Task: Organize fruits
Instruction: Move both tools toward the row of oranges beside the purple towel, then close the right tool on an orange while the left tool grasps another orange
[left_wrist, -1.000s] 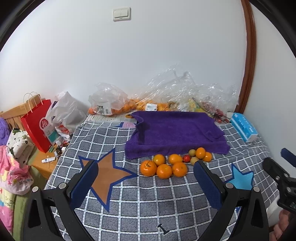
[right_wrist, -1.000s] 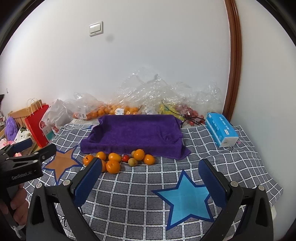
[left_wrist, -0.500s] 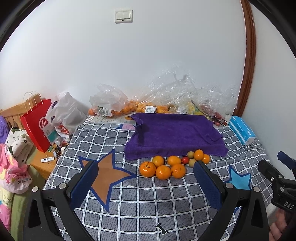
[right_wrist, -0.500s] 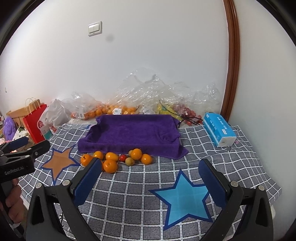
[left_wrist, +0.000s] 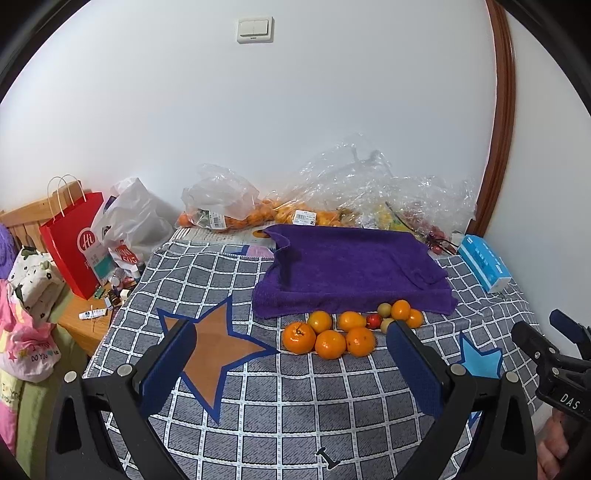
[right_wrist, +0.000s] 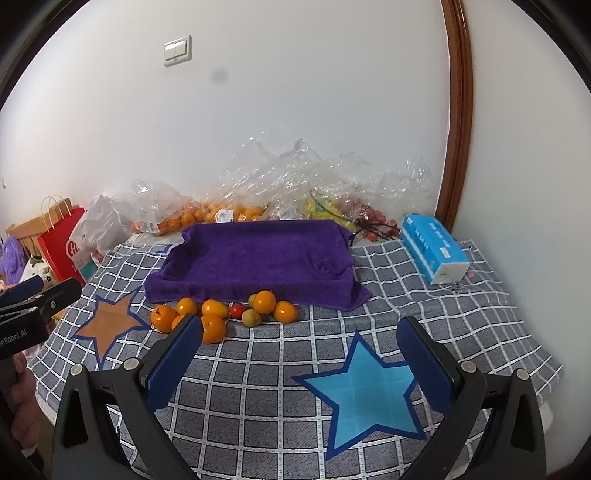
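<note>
I am holding both claws spread apart and empty; the cluster of round orange tangerines (left_wrist: 330, 338) is sitting mid-frame, dead ahead of my left gripper (left_wrist: 291, 365), nearer than my right gripper (right_wrist: 301, 360).

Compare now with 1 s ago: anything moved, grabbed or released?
Both grippers backed slightly away from the table; the scene looks a bit farther off in both views. The left gripper and right gripper stayed open and empty. The loose fruit sits unmoved in front of the purple towel.
</note>
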